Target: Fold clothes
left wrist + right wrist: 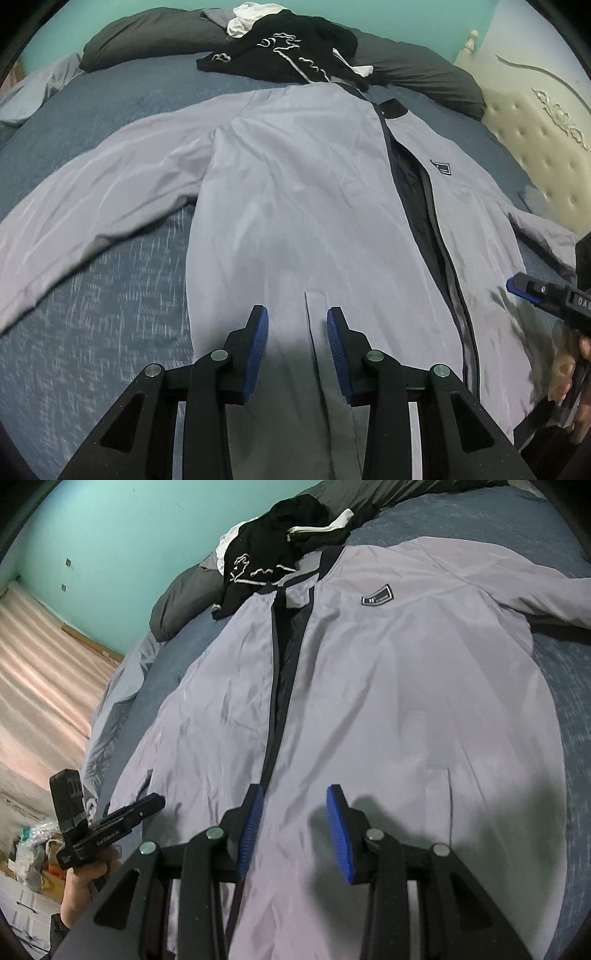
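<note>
Hovering over the bed (110,96), your left gripper (297,349) has its ribbed blue pads (256,354) set apart with nothing between them — directly beneath the gap lies the smooth, faintly shiny grey jacket (295,192), spread front-up on the flecked blue bedcover. A slit pocket (307,306) runs straight ahead between the fingertips. Beyond and to the right of the fingers, the dark open zipper line (439,236) curves up toward the collar, with a small rectangular chest badge (441,168) just past it. One sleeve (92,206) fans out far to the left of the fingers.

Your right gripper (297,827) is likewise parted and empty, poised above the other front panel; the zipper edge passes just outside its left finger. Ahead of both sets of fingers, past the collar, a crumpled black garment (266,561) with white trim sits heaped against soft dark grey pillows (147,37). A tufted cream headboard (535,147) stands far to the right of the left fingers.
</note>
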The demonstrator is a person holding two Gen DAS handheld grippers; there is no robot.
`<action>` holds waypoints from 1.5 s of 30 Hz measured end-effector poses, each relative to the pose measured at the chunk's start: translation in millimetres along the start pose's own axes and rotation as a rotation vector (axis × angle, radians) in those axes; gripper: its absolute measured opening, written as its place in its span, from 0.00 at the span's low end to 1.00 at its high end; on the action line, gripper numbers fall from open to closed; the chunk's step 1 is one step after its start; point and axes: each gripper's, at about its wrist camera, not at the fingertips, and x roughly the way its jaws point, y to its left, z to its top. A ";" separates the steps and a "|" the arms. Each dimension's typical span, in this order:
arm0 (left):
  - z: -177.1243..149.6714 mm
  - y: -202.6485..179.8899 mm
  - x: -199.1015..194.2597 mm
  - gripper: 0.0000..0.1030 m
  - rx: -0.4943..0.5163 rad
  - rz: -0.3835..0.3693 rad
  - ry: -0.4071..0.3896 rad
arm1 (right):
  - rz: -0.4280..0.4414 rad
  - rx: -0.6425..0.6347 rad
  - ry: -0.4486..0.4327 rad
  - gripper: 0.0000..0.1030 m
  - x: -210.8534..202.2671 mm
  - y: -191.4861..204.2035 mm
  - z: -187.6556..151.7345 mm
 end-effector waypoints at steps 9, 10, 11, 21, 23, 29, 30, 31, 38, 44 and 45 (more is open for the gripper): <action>-6.3 -10.9 -11.4 0.40 0.035 -0.007 -0.022 | -0.139 0.001 0.085 0.35 -39.5 -19.2 -12.3; -6.4 -11.2 -14.1 0.41 0.037 -0.007 -0.026 | -0.159 -0.005 0.104 0.42 -45.7 -22.0 -13.5; -5.8 -12.1 -16.4 0.41 0.040 -0.006 -0.028 | -0.186 -0.016 0.118 0.48 -53.7 -24.7 -15.6; -18.2 4.2 -45.1 0.45 0.033 -0.017 -0.001 | -0.292 0.032 0.219 0.55 -113.7 -60.3 -59.7; -25.7 11.5 -52.6 0.46 0.028 -0.027 0.023 | -0.290 0.040 0.241 0.55 -115.1 -60.6 -69.3; -48.3 33.4 -74.9 0.51 0.012 -0.055 0.093 | -0.257 0.035 0.272 0.55 -119.6 -55.3 -94.1; -53.0 38.2 -77.9 0.51 0.003 -0.061 0.101 | -0.253 0.035 0.273 0.55 -120.7 -54.9 -97.5; -58.5 43.2 -80.3 0.51 -0.006 -0.059 0.111 | -0.247 0.037 0.275 0.55 -121.8 -55.1 -100.7; -88.1 50.8 -77.2 0.51 -0.033 -0.082 0.192 | -0.223 0.056 0.282 0.55 -128.9 -56.8 -112.8; -99.4 37.7 -68.3 0.52 -0.021 -0.109 0.229 | -0.214 0.094 0.283 0.55 -124.6 -65.4 -115.3; -100.7 35.8 -66.2 0.52 -0.016 -0.111 0.236 | -0.209 0.104 0.283 0.54 -124.1 -68.4 -116.2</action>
